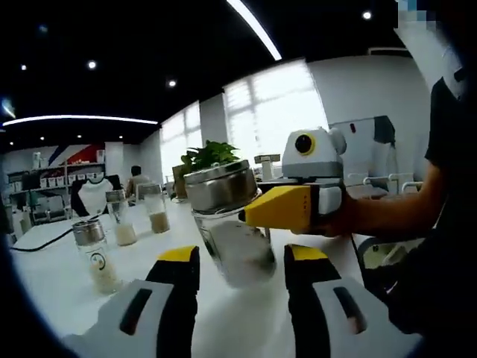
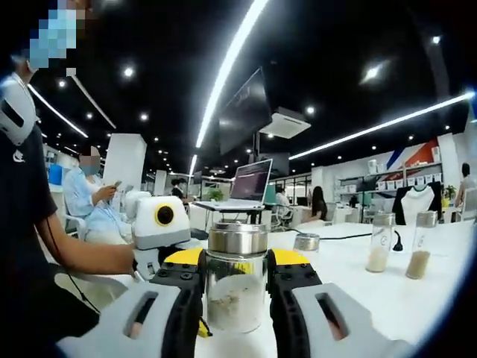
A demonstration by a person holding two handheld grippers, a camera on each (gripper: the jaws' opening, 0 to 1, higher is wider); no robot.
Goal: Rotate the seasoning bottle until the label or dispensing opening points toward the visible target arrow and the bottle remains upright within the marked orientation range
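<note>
The seasoning bottle (image 2: 235,294) is a glass jar with a shiny metal lid and pale powder in the bottom. It stands on the white table (image 2: 350,298), and my right gripper (image 2: 235,262) is shut on its sides just below the lid. In the left gripper view the bottle (image 1: 232,224) looks tilted. The right gripper (image 1: 261,212) comes in from the right, its yellow jaw against the glass, held by a person's hand (image 1: 350,216). My left gripper (image 1: 242,257) is open, its jaws wide apart and clear of the bottle's base. It appears as the left gripper (image 2: 153,257) beside the bottle.
Three more seasoning bottles (image 1: 95,253) (image 1: 121,218) (image 1: 155,210) stand on the table to the left, with a potted plant (image 1: 209,156) behind. Two bottles (image 2: 380,242) (image 2: 419,246), a small jar (image 2: 307,242) and a laptop (image 2: 250,183) stand farther off. A seated person (image 2: 86,198) is at the left.
</note>
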